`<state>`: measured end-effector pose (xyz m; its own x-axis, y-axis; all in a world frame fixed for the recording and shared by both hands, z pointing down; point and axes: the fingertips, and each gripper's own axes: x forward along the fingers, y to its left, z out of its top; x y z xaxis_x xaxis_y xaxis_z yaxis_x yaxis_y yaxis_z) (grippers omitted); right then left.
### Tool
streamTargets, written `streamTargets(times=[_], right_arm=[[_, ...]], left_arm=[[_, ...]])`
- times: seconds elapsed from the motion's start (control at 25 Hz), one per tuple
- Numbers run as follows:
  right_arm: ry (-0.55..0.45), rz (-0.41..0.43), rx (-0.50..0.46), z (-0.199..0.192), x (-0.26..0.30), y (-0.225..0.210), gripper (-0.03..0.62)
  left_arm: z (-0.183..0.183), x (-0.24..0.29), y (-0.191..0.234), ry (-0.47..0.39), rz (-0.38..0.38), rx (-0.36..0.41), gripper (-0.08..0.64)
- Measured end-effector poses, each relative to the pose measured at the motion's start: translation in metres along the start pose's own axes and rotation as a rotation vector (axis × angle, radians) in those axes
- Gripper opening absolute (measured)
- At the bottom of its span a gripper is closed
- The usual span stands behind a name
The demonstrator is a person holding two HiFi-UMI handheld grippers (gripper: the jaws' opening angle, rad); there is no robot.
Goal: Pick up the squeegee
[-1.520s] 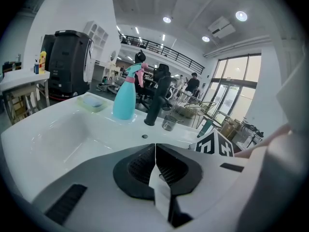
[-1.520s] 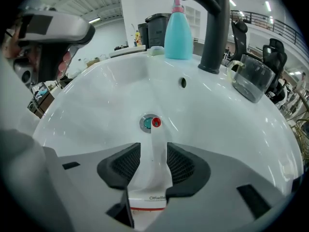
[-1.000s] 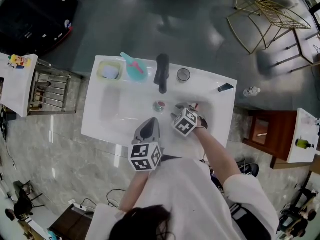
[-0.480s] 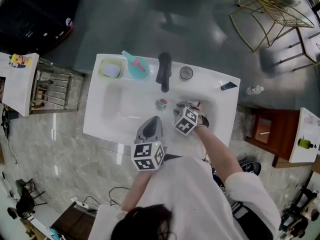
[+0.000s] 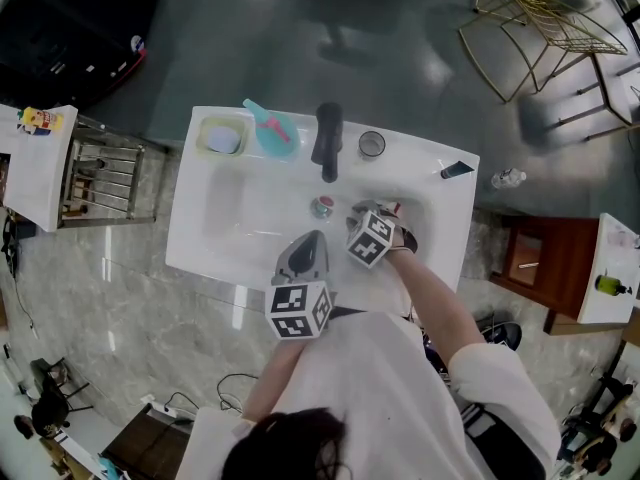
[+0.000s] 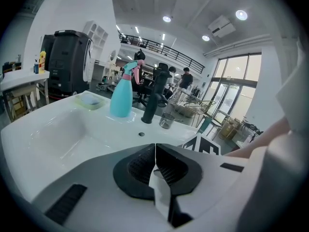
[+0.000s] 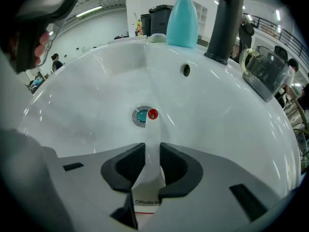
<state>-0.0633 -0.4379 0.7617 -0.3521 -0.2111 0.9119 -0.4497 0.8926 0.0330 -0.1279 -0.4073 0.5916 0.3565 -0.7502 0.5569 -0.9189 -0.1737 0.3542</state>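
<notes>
Since right tongs [image 7: 152,154] just closed on the squeegee [image 7: 153,129], grasp's done. Lift remains; left tongs [image 6: 155,154] shut, empty.

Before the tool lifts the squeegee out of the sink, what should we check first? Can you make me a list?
1. Right tool gripping the squeegee: ok. Its jaws have just been closing, and the pads press on the white handle.
2. Handle centred between the pads: ok.
3. Left tool out of the way: ok. It is shut and off to the side, apart from the squeegee.
4. Faucet clear of the squeegee: ok. It stands apart at the back of the sink.
5. Blade end free to lift: cannot tell, because it is hidden under the tool.
</notes>
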Motion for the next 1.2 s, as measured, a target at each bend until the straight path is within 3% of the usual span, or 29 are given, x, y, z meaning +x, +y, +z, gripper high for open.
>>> streamTargets(times=[0.44,1.2], right_arm=[[-0.02,-0.022,0.024,-0.001,-0.014,-0.006,0.106],[-0.177,-0.139,0.077,0.015,-0.079,0.003,0.106]], left_arm=[[0.0,-0.006,0.005,-0.01,0.0,0.0,0.026],[-0.001,-0.025,0.0,-0.049,-0.03,0.022,0.026]])
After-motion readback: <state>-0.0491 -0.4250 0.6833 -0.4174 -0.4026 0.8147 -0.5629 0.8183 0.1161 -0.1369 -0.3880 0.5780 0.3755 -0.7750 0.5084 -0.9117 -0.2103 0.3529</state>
